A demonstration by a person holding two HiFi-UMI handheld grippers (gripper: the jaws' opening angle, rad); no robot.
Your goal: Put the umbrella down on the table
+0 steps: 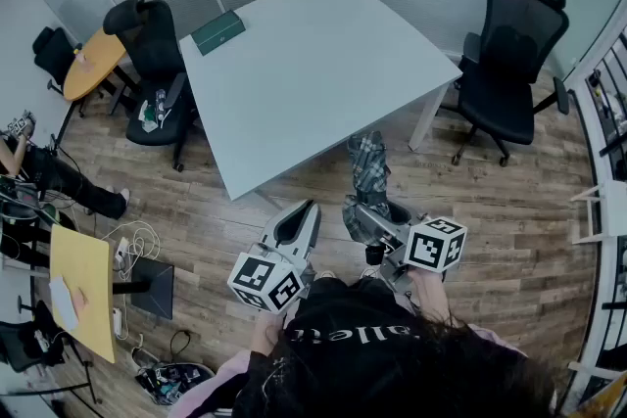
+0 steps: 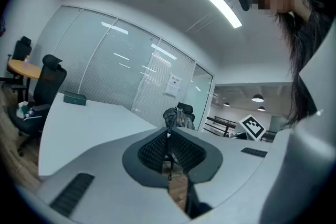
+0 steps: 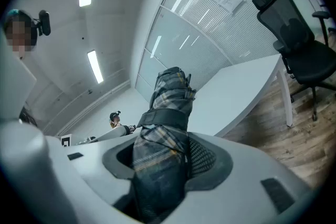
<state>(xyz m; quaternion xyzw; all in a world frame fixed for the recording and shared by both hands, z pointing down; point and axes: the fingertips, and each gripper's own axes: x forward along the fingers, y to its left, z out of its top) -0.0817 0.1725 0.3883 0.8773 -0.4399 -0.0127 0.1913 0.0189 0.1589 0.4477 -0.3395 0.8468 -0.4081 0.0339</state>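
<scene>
A folded plaid umbrella [image 1: 367, 173] stands nearly upright over the wood floor, just short of the white table's [image 1: 313, 64] near corner. My right gripper [image 1: 369, 222] is shut on its lower part; in the right gripper view the umbrella [image 3: 169, 107], wrapped by a black strap, fills the space between the pads [image 3: 206, 157]. My left gripper [image 1: 297, 218] sits to the left of it, apart from the umbrella, jaws together with nothing held. In the left gripper view the pads [image 2: 184, 150] meet, and the umbrella [image 2: 176, 117] shows beyond them.
A dark green box [image 1: 217, 31] lies near the table's far left corner. Black office chairs stand at the right [image 1: 509, 54] and left [image 1: 152, 44] of the table. A yellow desk [image 1: 83, 289], cables [image 1: 137, 245] and a seated person [image 1: 44, 173] are on the left.
</scene>
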